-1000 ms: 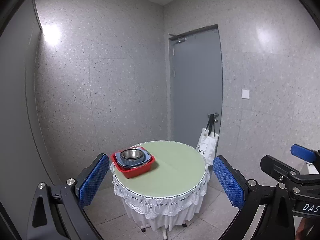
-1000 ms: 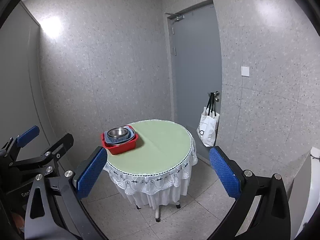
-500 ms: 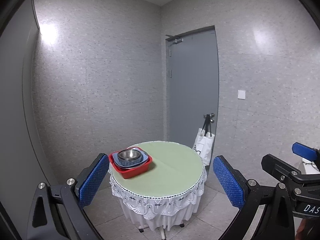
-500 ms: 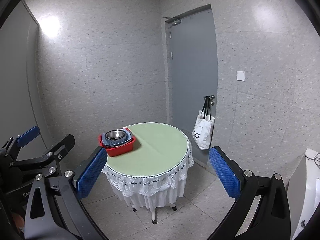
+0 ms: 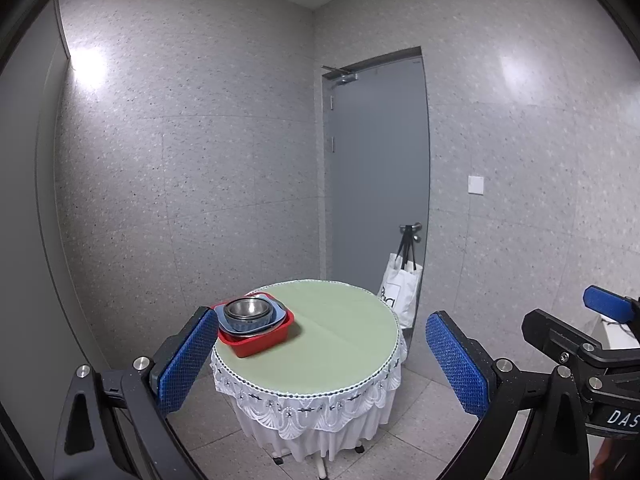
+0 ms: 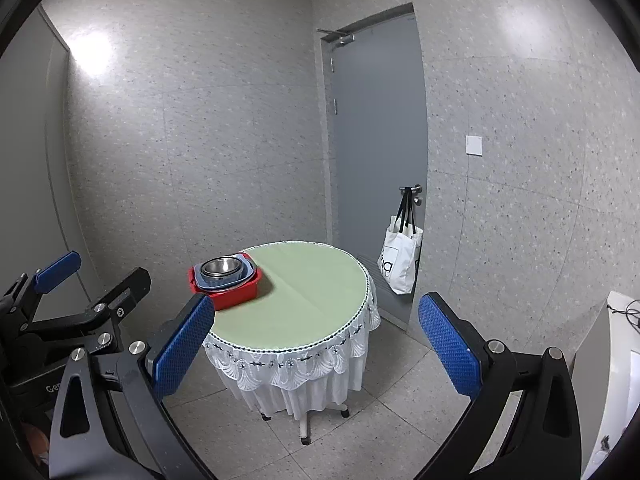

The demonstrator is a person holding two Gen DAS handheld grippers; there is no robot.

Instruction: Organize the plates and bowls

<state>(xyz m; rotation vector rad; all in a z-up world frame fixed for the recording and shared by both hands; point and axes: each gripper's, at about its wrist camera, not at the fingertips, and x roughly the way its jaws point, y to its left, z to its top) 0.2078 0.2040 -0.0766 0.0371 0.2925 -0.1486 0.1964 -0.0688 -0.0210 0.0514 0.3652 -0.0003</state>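
Both views had drawn back from the round green-topped desk [image 5: 340,336]; left tongs [image 5: 320,354] and right tongs [image 6: 316,344] released, stacked steel bowl [image 5: 246,307] in red square tub [image 5: 262,342] apparently finished.

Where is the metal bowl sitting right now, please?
In both views the metal bowl sits inside a blue dish nested in the red tub, at the round table's left edge.

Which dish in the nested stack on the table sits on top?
The metal bowl, shiny and round. It sits inside the blue dish, which rests in the red tub at the bottom.
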